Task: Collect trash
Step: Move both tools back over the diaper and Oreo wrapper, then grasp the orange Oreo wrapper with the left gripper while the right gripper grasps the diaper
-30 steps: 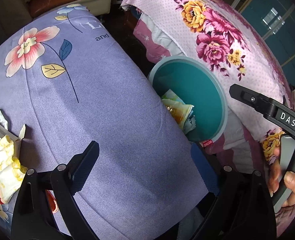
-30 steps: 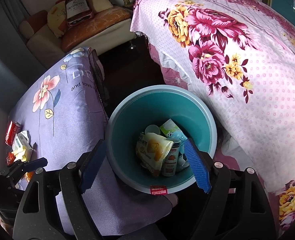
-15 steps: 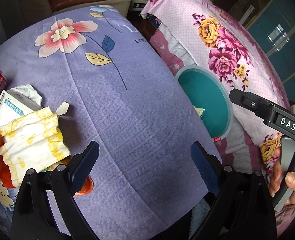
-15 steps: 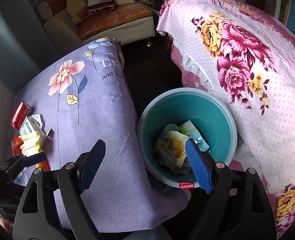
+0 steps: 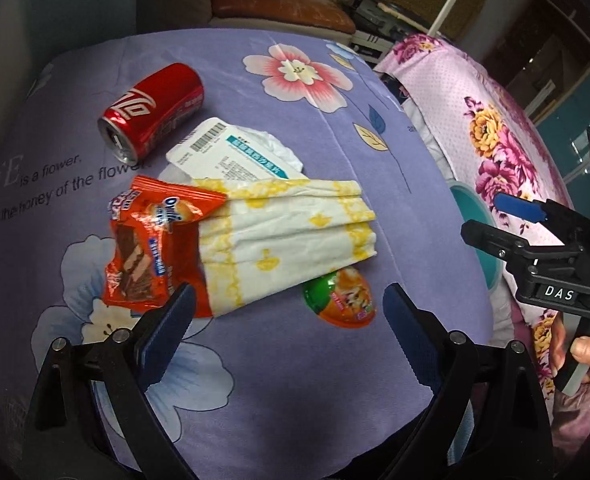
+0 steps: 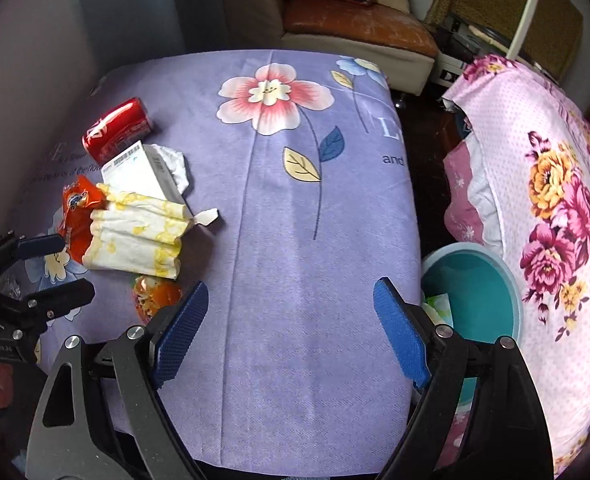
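- On the table (image 5: 295,380), under a purple flowered cloth, the trash lies in one cluster toward the left side as the right wrist view shows it.
- Red can (image 5: 151,110): lying on its side, long axis diagonal, open top pointing toward the lower left in the left wrist view; farthest item from the camera.
- White box (image 5: 231,156): flat, just beside the can, barcode end toward the can, crumpled white paper (image 5: 273,144) behind it.
- Yellow-and-white packet (image 5: 291,236): long axis running roughly left to right, overlapping the box edge.
- Orange snack wrapper (image 5: 151,244): touching the packet's left end, partly under it.
- Orange and green jelly cup (image 5: 341,296): partly hidden under the packet's lower right edge.
- Left hand-held gripper (image 5: 287,320): jaws wide, nothing between them, pointing down over the cluster; left fingertip in front of the wrapper's lower edge, contact unclear.
- Right hand-held gripper (image 6: 291,324): jaws opening wide, nothing between them, over bare cloth.
- Teal bin (image 6: 495,280): on the floor beside the table's right edge, next to a pink flowered bed (image 6: 535,184); some trash visible inside.
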